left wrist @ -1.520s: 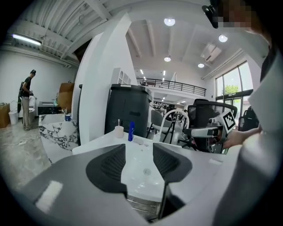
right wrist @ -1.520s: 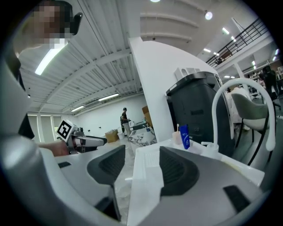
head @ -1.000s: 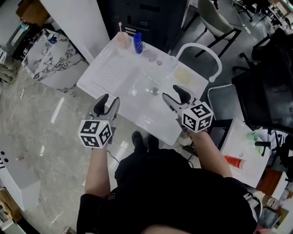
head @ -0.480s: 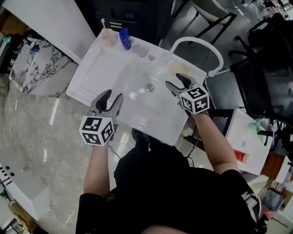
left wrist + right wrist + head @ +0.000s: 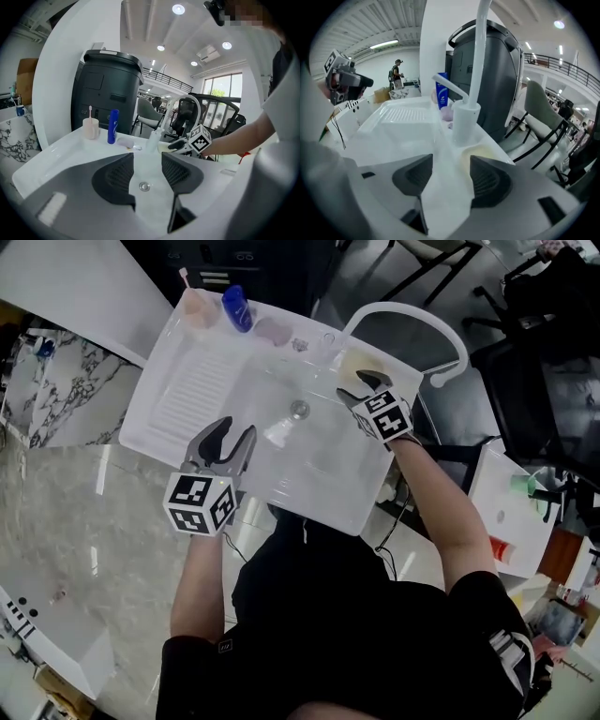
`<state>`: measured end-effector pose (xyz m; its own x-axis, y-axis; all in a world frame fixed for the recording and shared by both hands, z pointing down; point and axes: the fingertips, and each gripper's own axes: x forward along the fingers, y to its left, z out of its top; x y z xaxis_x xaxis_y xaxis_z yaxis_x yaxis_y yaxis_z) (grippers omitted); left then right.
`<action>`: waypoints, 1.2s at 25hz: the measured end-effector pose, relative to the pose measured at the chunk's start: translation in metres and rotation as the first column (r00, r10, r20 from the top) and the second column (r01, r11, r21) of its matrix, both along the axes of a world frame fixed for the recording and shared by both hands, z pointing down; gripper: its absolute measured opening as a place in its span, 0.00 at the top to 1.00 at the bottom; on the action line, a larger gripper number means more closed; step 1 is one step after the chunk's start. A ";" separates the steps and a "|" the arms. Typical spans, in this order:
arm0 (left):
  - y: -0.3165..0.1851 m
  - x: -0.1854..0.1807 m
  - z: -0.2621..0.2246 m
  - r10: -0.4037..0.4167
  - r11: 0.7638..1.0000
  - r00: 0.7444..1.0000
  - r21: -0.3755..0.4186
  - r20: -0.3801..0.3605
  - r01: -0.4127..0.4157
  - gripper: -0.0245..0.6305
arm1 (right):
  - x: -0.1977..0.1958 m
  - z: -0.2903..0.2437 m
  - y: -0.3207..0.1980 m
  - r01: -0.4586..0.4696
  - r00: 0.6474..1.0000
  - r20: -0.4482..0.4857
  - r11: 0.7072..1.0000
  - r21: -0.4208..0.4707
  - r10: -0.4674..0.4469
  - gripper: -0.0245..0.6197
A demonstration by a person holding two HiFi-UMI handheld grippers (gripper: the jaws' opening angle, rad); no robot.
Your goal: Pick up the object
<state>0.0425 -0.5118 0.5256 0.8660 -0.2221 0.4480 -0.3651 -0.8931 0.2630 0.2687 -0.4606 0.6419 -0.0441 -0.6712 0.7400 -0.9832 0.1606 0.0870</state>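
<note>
A white sink unit (image 5: 148, 401) holds a pale yellow soap-like pad (image 5: 362, 366) beside the faucet base (image 5: 464, 123). In the head view my right gripper (image 5: 361, 388) hovers just short of that pad, jaws open and empty; in the right gripper view (image 5: 450, 166) the pad (image 5: 482, 153) lies just ahead of the right jaw. My left gripper (image 5: 232, 441) hangs over the basin's near left part, open with nothing in it. The drain (image 5: 144, 186) shows between its jaws (image 5: 146, 161).
Along the back rim stand a pink cup with a brush (image 5: 197, 307), a blue bottle (image 5: 236, 308) and a pinkish lump (image 5: 273, 330). The white arched faucet tube (image 5: 412, 311) rises at the back right. A ribbed drainboard (image 5: 190, 390) lies at the left. A side table (image 5: 511, 512) stands at the right.
My right gripper has moved away from me across the basin to the faucet corner. The left gripper has kept its place at the sink's near left.
</note>
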 end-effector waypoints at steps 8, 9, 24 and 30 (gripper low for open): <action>-0.003 0.010 0.016 0.040 0.999 0.999 -0.012 0.011 -0.040 0.67 | 0.021 0.035 -0.013 0.019 0.989 -0.141 0.993 -0.118 -0.036 0.62; -0.003 0.012 0.017 0.042 0.999 0.999 -0.012 0.009 -0.042 0.67 | 0.022 0.036 -0.015 0.020 0.987 -0.156 0.992 -0.125 -0.040 0.62; 0.009 -0.008 0.011 0.036 0.999 0.999 -0.013 0.000 -0.036 0.68 | 0.026 0.047 0.003 0.033 0.915 -0.383 0.968 -0.247 -0.128 0.85; 0.018 -0.019 -0.005 0.045 0.999 0.998 -0.012 -0.039 -0.045 0.69 | 0.009 0.021 0.021 0.033 0.915 -0.384 0.973 -0.229 -0.122 0.89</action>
<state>0.0234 -0.4941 0.5203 0.8916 -0.1772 0.4167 -0.3141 -0.9049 0.2873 0.2774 -0.4397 0.6631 0.2348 -0.5018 0.8325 -0.8594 0.2930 0.4190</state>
